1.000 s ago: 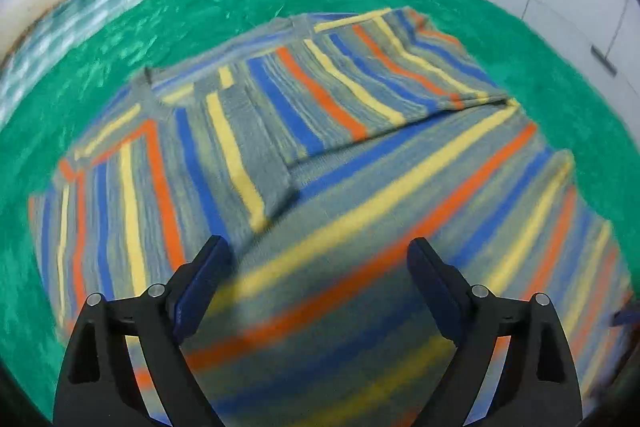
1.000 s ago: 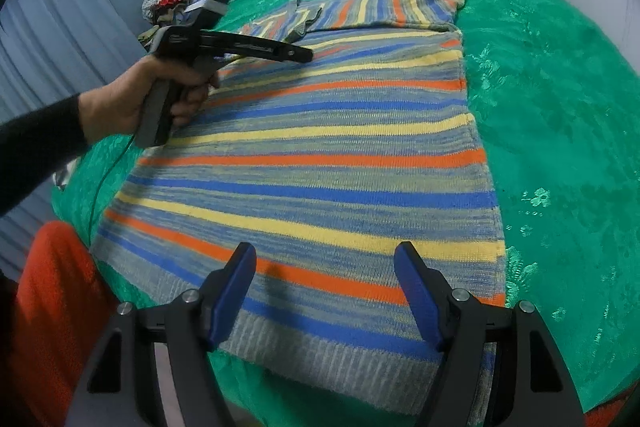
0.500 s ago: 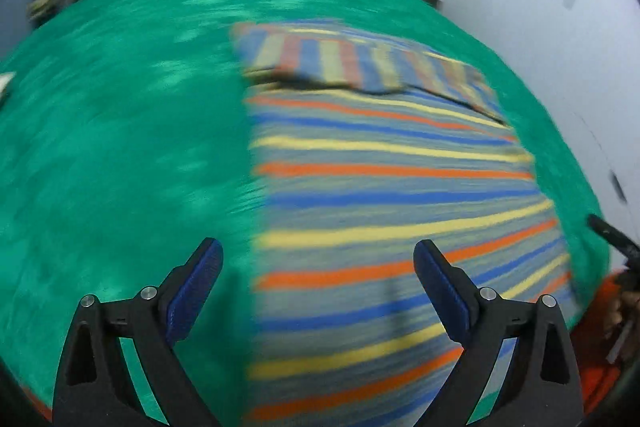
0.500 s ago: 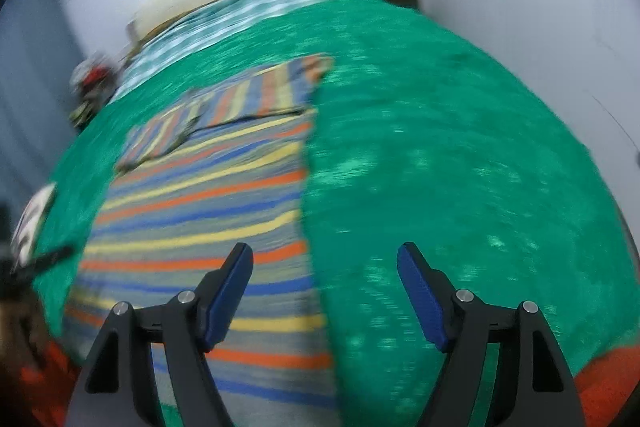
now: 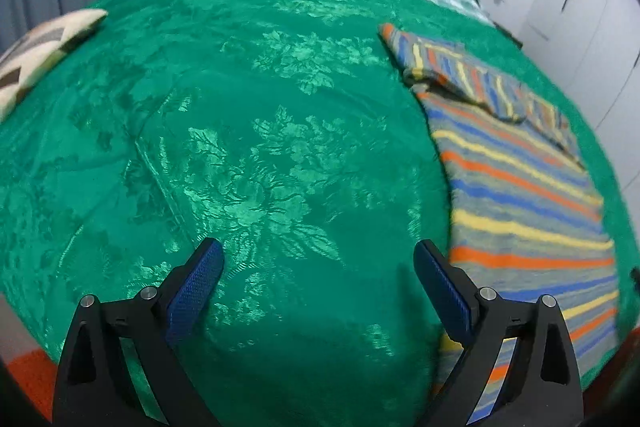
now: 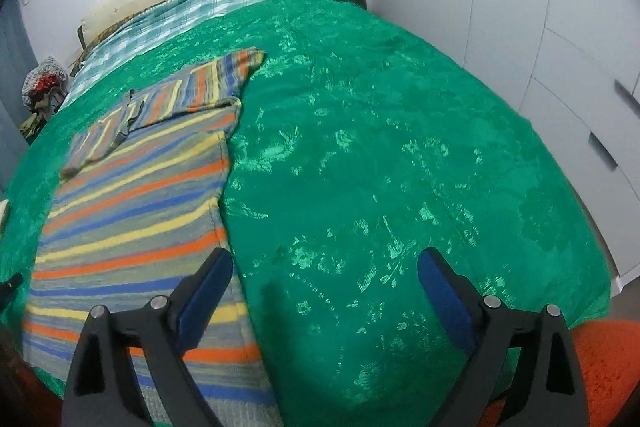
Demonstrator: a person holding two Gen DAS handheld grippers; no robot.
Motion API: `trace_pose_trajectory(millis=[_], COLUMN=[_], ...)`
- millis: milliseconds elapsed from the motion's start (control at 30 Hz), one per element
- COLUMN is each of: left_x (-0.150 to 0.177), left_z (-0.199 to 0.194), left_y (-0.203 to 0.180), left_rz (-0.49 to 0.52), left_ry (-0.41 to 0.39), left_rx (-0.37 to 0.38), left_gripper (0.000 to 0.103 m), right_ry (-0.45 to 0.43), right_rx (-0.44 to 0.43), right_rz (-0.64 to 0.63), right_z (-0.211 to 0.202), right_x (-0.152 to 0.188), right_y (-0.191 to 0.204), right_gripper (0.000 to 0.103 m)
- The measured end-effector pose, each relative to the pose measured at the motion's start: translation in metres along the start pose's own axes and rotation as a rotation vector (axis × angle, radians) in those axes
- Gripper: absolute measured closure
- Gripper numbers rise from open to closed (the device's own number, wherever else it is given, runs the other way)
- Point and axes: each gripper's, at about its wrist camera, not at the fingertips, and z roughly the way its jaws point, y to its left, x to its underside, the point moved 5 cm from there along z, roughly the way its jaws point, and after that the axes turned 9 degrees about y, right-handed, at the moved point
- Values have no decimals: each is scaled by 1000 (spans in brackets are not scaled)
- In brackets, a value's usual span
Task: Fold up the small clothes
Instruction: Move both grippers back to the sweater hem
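Green floral bedspread fills my left wrist view; the striped knit sweater lies flat to the right of it, sleeves folded across its far end. My left gripper hangs released over bare bedspread, angled downward, left of the sweater's edge.

From the right wrist, the sweater lies left of the bedspread's bare middle. My right gripper is opening, nothing between its jaws, its left finger over the sweater's right edge. I judge the next fold pending: both grippers must pinch the near hem corners.
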Motion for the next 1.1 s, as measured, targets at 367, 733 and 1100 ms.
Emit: trace_pose_trajectory(millis=[367,733,1100], left_x=[0,2,3], left_z=[-8,-4,-7], left_y=[7,6,3], left_rz=[-16,4,35], left_ry=[-24,-7,-9], left_rx=[-25,-63,-83], left_gripper=[6,6,6], right_ry=[-1,-3,4], right_rx=[1,-7,-5], right_rz=[-24,-7,-1], right_z=[3,2,4], right_x=[2,2,4], right_y=[6,5,4], right_gripper=[10,10,10])
